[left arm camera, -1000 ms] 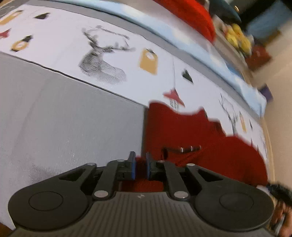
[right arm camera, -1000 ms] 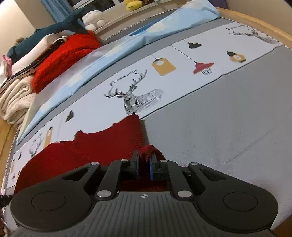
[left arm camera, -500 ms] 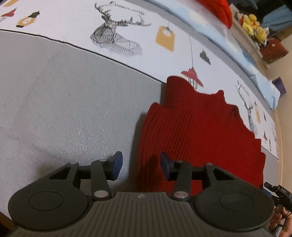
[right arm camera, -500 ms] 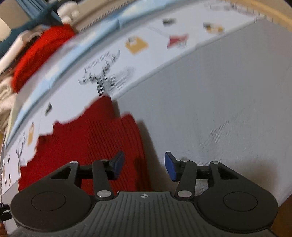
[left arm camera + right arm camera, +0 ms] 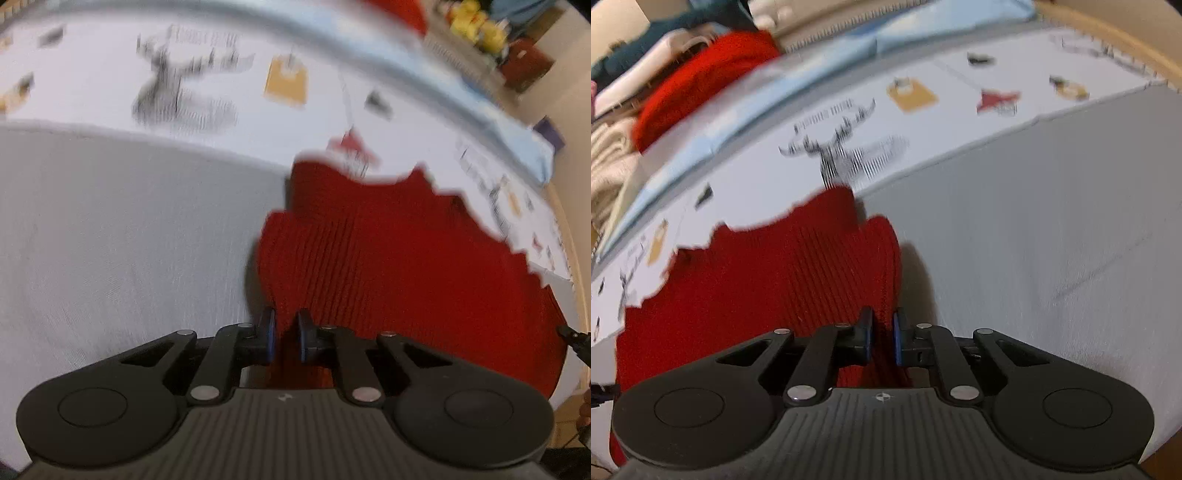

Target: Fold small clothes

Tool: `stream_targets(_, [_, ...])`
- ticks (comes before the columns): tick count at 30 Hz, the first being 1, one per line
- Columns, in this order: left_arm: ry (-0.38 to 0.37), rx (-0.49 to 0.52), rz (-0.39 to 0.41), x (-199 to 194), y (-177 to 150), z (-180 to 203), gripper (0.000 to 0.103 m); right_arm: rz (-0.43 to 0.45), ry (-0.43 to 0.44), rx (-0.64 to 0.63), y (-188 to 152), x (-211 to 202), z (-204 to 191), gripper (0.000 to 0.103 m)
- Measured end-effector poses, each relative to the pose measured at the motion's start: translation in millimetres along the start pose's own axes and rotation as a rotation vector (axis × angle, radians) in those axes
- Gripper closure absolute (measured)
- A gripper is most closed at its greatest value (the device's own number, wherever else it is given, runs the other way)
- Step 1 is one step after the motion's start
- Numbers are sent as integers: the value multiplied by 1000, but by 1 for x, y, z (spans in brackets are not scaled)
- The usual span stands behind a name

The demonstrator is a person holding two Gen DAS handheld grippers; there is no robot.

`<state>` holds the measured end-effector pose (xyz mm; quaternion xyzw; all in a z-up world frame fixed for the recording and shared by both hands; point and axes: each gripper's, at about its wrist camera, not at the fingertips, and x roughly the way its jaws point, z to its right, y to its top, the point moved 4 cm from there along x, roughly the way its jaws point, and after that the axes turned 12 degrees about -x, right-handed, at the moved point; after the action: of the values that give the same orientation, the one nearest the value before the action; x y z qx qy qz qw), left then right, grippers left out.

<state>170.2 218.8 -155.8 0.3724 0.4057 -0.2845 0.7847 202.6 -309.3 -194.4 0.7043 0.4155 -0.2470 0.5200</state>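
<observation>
**Two grippers pinching the near edge of a knit for a fold**

Bedding forms the work surface: a grey sheet (image 5: 1052, 240) nearest the cameras, and beyond it a white band printed with a deer and hanging lamps (image 5: 221, 88). Stacked clothes (image 5: 701, 81) lie along the far edge of the bed. Both views are motion-blurred.

A red knit (image 5: 388, 266) lies flat across the seam between grey and white, so that its whole outline can be reached. The left gripper (image 5: 283, 334) sits at the knit's near left corner and the right gripper (image 5: 882, 336) at its near right corner. Each has just been closing, with red fabric between the blue pads; both now appear clenched on the knit's edge. Gripping both near corners together would let the edge be carried evenly toward the far edge, probably the next fold.
</observation>
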Motion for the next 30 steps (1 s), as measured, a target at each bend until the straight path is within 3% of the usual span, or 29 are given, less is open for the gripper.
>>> stream_targets(3, [-74,-1,171,-37,11,6,92,119,21,-4,10,-26,-7,93])
stream_targets(6, [-98,38,328,-64,15,16,92,251,28,-17,21,-51,-12,93])
stream_targets(10, [-87,58,473,-75,26,28,92,396,4,-18,36,-66,-15,93])
stream_targets(12, [-68,42,505,-71,33,32,90,474,2,-23,45,-71,-19,93])
stream_targets(14, [-12,8,480,-58,38,30,87,503,-21,-46,53,-69,-24,93])
stream_targets(15, [15,-8,449,-50,40,27,75,473,-40,-56,55,-59,-26,90])
stream_targets(17, [-20,-57,305,-31,39,19,54,338,-53,-26,57,-29,-24,87])
stream_targets(18, [-41,-77,209,-20,34,16,52,271,-72,-2,55,-17,-21,84])
stream_targets(20, [-9,-77,53,-2,21,10,52,174,-92,17,50,0,-15,75])
stream_targets(22, [9,-65,-47,6,7,3,52,70,-86,11,40,10,-12,73])
stream_targets(25, [12,-40,-129,7,-9,-8,52,-70,-56,38,16,17,-6,68])
stream_targets(30, [6,19,-187,2,-26,-14,53,-177,13,68,-21,8,2,63])
